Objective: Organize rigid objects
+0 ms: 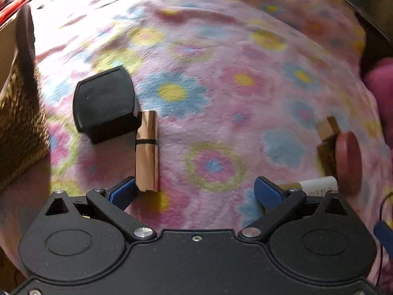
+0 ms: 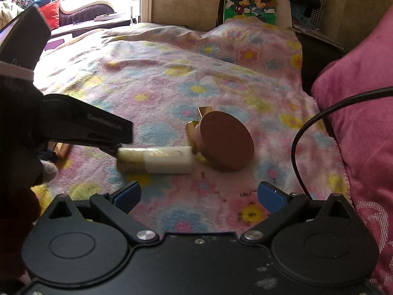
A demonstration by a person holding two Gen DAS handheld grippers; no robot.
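— Both claws of mine are spread wide and hold nothing: the left gripper (image 1: 194, 189) hangs low over the flowered blanket (image 1: 221, 78), the right gripper (image 2: 200, 195) likewise over its near edge.

— Count what lies on it, taking the rose-gold tube as your mark.

— One rose-gold tube (image 1: 147, 151), lying lengthwise, its near end just beside my left claw's left fingertip (image 1: 124, 191). One black case (image 1: 104, 102), touching the tube's far end on its left side. One white and gold tube (image 2: 157, 159), well to the right of the rose-gold one; in the left wrist view it shows just beyond my right fingertip (image 1: 267, 191). One round reddish-brown compact (image 2: 226, 141), tilted up on its edge, at the white tube's right end. One gold piece (image 2: 196, 125) behind the compact; I cannot tell what it is.

— So five things. Any containers?

— One woven basket (image 1: 19, 127), left of the black case, at the blanket's edge. Its inside is out of sight, so I cannot tell what it holds. Nothing else here serves as a holder.

— What else is around?

— One pink cushion (image 2: 363, 113) far to the right, with a black cable (image 2: 309, 123) crossing it.
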